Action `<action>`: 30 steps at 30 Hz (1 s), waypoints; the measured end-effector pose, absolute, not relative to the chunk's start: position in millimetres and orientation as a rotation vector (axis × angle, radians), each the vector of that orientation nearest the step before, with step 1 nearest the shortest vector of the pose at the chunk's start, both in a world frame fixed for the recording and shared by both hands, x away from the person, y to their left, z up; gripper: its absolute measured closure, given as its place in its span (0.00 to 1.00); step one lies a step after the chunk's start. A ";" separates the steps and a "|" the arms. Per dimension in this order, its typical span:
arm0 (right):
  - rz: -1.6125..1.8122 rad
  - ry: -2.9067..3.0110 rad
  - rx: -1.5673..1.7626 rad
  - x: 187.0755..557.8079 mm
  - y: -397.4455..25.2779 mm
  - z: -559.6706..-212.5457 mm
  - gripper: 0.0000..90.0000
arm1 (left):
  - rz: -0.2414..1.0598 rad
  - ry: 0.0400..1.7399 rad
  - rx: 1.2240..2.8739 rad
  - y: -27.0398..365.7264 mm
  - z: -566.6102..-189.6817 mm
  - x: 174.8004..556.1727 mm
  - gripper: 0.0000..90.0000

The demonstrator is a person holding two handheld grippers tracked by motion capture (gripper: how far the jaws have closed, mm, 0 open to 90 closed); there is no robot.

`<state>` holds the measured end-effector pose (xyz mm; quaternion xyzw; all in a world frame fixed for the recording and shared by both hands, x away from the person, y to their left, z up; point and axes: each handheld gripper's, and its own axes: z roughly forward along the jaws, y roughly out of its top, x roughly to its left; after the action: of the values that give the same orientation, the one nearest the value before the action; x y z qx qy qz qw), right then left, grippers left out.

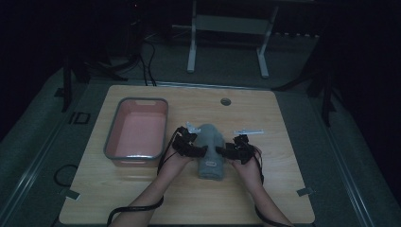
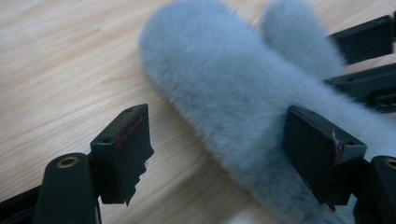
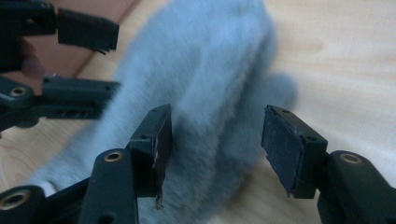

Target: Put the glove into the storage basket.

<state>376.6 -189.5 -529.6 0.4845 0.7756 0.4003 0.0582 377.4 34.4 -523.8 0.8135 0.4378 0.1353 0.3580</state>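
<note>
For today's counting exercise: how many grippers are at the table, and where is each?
2. The left gripper is at the left side of the grey furry mitten; the right gripper is at its right side, both open.

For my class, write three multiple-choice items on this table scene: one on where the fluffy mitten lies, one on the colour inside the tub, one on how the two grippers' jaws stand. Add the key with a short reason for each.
1. Where does the grey mitten lie?
A. inside the tub
B. on the wooden table, to the right of the tub
C. on the floor behind the table

2. What colour is the inside of the tub?
A. pink
B. green
C. yellow

3. How do the jaws of the left gripper and the right gripper stand?
A. both shut tight on the tub's rim
B. one open, one shut
C. both open, with the mitten between or beside them

Key: 1 B, since the high view shows the mitten on the wood beside the tub; 2 A, its floor and walls look pink within a grey rim; 3 C, each gripper view shows a wide gap between its jaws.
</note>
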 end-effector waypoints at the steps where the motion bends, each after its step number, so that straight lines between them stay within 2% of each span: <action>1: 1.212 2.364 1.490 377.5 -191.3 -533.9 0.43 | 0.320 1.146 2.084 35.0 -526.1 379.7 0.27; 5: 1.215 2.386 1.532 379.5 -198.4 -544.3 0.34 | 0.264 1.144 2.085 33.1 -533.1 386.5 0.24; 8: 1.220 2.419 1.532 383.0 -199.8 -549.5 0.34 | 0.229 1.129 2.104 31.2 -539.9 391.3 0.24; 11: 1.211 2.440 1.488 384.4 -198.8 -550.7 0.41 | 0.188 1.101 2.094 32.3 -544.8 396.1 0.24; 13: 1.206 2.486 1.444 384.7 -198.3 -551.0 0.57 | 0.151 1.075 2.083 33.1 -548.1 399.2 0.24; 16: 1.234 2.526 1.409 385.6 -199.6 -553.4 0.70 | 0.078 1.039 2.072 34.2 -553.3 404.5 0.27; 18: 1.245 2.533 1.410 386.1 -200.9 -554.4 0.75 | 0.029 1.030 2.067 32.7 -556.2 406.9 0.33; 24: 1.218 2.559 1.399 388.2 -200.4 -552.6 0.80 | -0.097 0.991 2.041 32.6 -559.6 411.7 0.56; 28: 1.194 2.549 1.373 385.5 -197.0 -549.6 0.86 | -0.114 0.969 2.040 31.8 -556.1 410.9 0.78; 30: 1.194 2.545 1.350 383.8 -196.4 -547.0 0.88 | -0.106 0.966 2.047 31.1 -552.6 409.3 0.83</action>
<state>383.8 -196.4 -547.0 0.4329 0.8160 0.3829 0.0115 409.3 31.1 -552.6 0.8182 0.3862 -0.0425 0.4239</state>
